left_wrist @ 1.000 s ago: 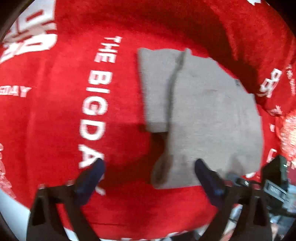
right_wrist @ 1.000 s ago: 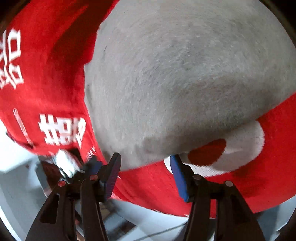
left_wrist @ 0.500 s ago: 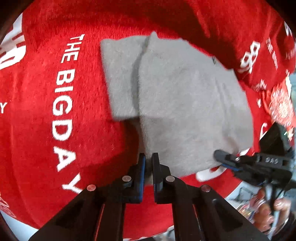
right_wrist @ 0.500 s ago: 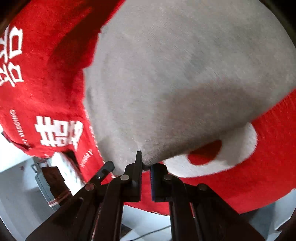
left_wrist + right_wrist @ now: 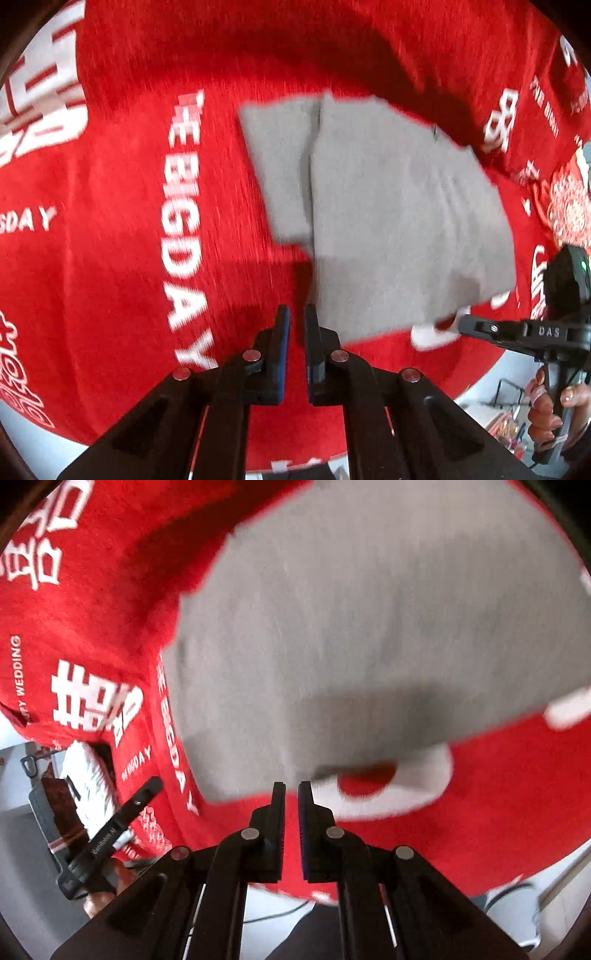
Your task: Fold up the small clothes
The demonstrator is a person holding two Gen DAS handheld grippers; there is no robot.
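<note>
1. Grey garment (image 5: 388,221): laid flat on the red cloth, partly folded, with a narrower layer shown along its left side in the left wrist view. In the right wrist view it (image 5: 369,627) fills most of the upper field. Its edges are blurred in both views.

2. Red tablecloth (image 5: 110,277): spread under the garment and printed with white lettering, "BIGDAY" among it. White characters and "WEDDING" are read on its hanging edge in the right wrist view (image 5: 92,627).

3. Left gripper (image 5: 296,325): fingers are drawn nearly together, with only a narrow slit between the blue-lined pads. The tips are placed at the near left corner of the garment; whether cloth is pinched between them cannot be told, as the corner is blurred and shadowed.

4. Right gripper (image 5: 291,797): fingers are likewise brought close, a thin gap being left. The tips are set at the garment's near edge, beside a white ring printed on the cloth (image 5: 424,775). No fabric is clearly seen between the pads. This gripper is also seen from the side at the right of the left wrist view (image 5: 461,323), at the garment's near right corner.
</note>
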